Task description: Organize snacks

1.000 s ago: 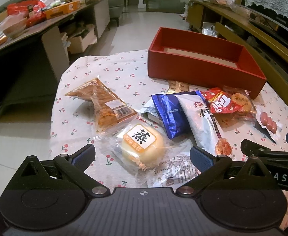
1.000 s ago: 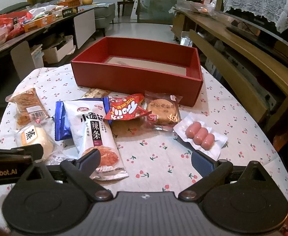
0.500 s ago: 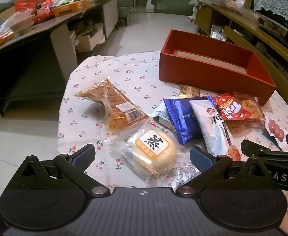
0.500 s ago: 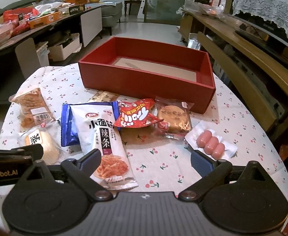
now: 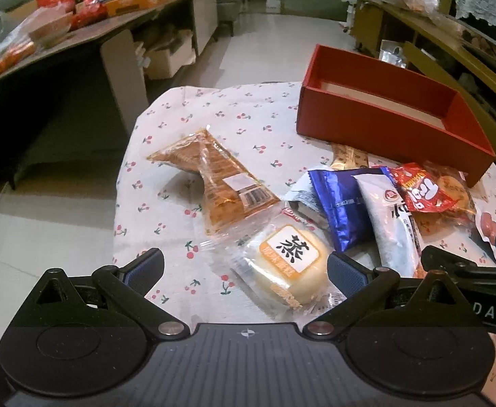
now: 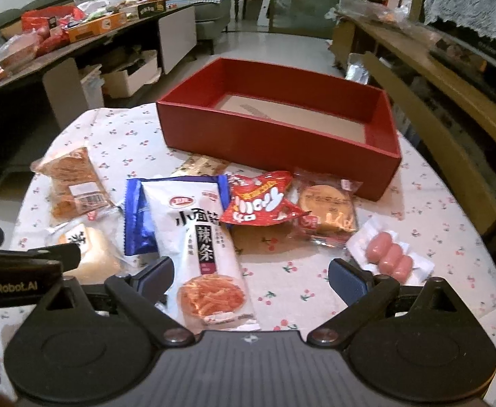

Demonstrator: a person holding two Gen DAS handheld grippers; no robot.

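Left view: my left gripper (image 5: 244, 268) gapes wide over one steamed bun (image 5: 290, 261), one biscuit pack (image 5: 217, 183) beyond | Right view: right gripper (image 6: 251, 276) wide, empty; one red box (image 6: 282, 139), three sausages (image 6: 388, 259), one noodle bag (image 6: 200, 237) on table (image 6: 434, 210)

The red box (image 6: 278, 142) blocks the table's (image 6: 434, 210) far edge. Snack packets (image 6: 207, 230) crowd the middle and left. The right edge, beyond the sausages (image 6: 388, 257), and the near-right corner stay open.
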